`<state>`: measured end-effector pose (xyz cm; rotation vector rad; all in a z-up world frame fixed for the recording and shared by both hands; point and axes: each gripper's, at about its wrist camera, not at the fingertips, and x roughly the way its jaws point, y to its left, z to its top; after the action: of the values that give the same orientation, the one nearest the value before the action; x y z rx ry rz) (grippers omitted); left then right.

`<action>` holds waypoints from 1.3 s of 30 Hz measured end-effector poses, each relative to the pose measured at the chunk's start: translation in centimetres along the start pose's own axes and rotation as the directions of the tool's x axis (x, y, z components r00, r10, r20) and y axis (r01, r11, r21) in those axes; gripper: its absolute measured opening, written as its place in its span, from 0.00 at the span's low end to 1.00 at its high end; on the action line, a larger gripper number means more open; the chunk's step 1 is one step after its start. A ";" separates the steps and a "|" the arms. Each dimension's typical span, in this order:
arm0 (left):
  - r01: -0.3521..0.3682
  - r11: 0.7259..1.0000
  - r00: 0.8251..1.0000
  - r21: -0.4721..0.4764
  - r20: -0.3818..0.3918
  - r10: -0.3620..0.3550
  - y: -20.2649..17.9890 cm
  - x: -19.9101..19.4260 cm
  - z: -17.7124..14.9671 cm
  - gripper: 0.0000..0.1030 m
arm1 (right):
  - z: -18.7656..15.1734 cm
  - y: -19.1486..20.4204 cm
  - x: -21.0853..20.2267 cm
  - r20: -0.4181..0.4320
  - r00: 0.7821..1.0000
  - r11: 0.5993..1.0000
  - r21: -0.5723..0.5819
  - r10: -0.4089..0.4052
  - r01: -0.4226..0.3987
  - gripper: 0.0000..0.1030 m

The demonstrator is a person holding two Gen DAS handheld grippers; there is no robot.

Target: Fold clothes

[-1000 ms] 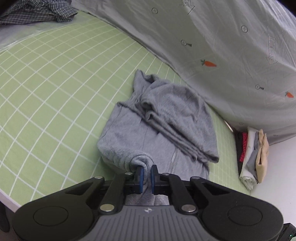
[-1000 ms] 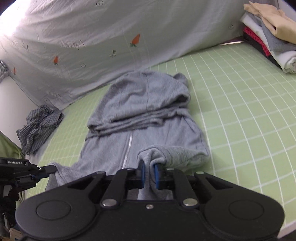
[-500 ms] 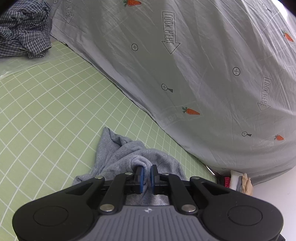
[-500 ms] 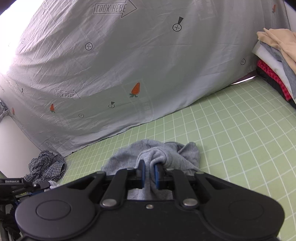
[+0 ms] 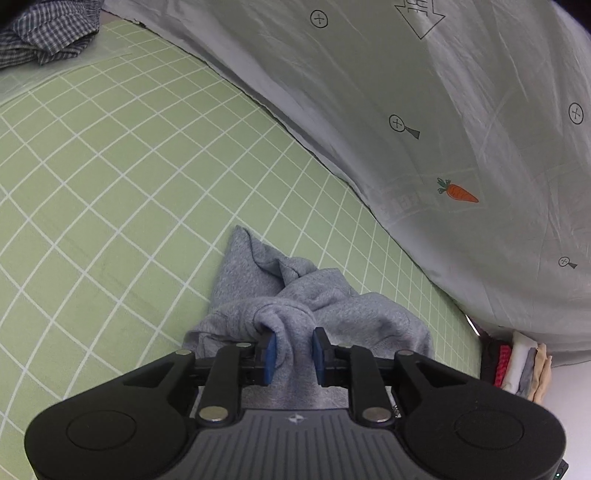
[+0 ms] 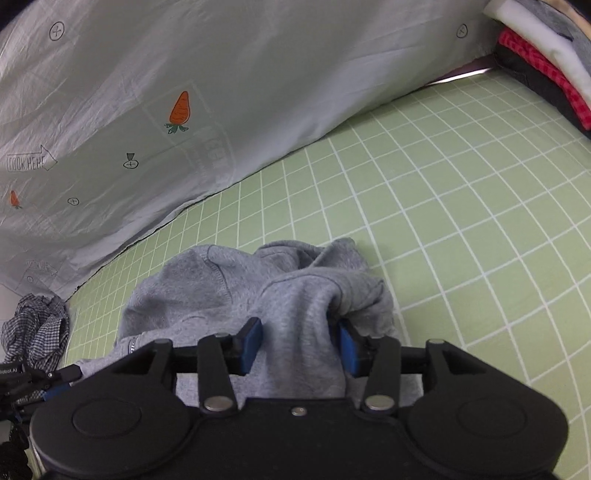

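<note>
A grey zip hoodie (image 5: 332, 306) lies folded over on the green checked sheet (image 5: 110, 184). Its hem has been brought up over the hood end. My left gripper (image 5: 294, 350) stands open, and a bunched fold of the hoodie still sits loosely between its blue pads (image 5: 270, 350). In the right wrist view the hoodie (image 6: 221, 288) fills the near middle, its zip showing at the lower left. My right gripper (image 6: 299, 343) is open wider, with grey cloth lying between its fingers. The left gripper's tip (image 6: 55, 376) shows at that view's left edge.
A grey printed sheet (image 5: 406, 92) with carrots hangs like a wall behind the bed. A crumpled checked shirt (image 5: 44, 33) lies at the far left corner. A stack of folded clothes (image 6: 546, 55) sits at the right end.
Both grippers carried the hoodie's hem forward over the garment and came down. Their jaws, shut on the cloth before, have now spread apart.
</note>
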<state>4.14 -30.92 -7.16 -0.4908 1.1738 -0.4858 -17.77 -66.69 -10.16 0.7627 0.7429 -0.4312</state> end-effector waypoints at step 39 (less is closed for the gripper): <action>-0.164 0.978 0.986 0.131 0.054 0.158 -0.7 2.5 1.5 0.72 | 5.2 1.3 0.2 0.084 0.994 0.994 -0.073 -0.076 0.082 0.68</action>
<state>6.29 -32.81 -8.09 -0.2858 1.1210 -0.4093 -14.56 -69.75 -7.21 0.6418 0.7110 -0.4996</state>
